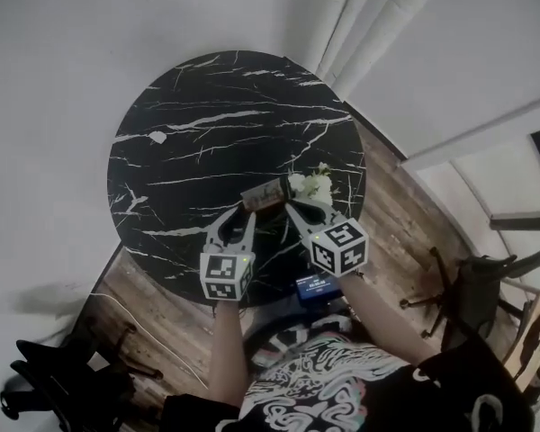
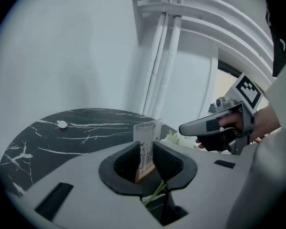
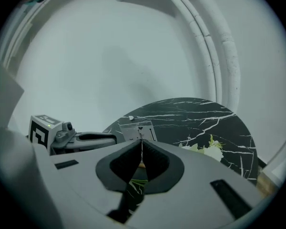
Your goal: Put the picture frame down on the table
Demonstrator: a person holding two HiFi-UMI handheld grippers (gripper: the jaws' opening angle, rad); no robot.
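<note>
Two grippers (image 1: 241, 214) (image 1: 294, 208) on picture frame (image 1: 263, 194) edges
</note>
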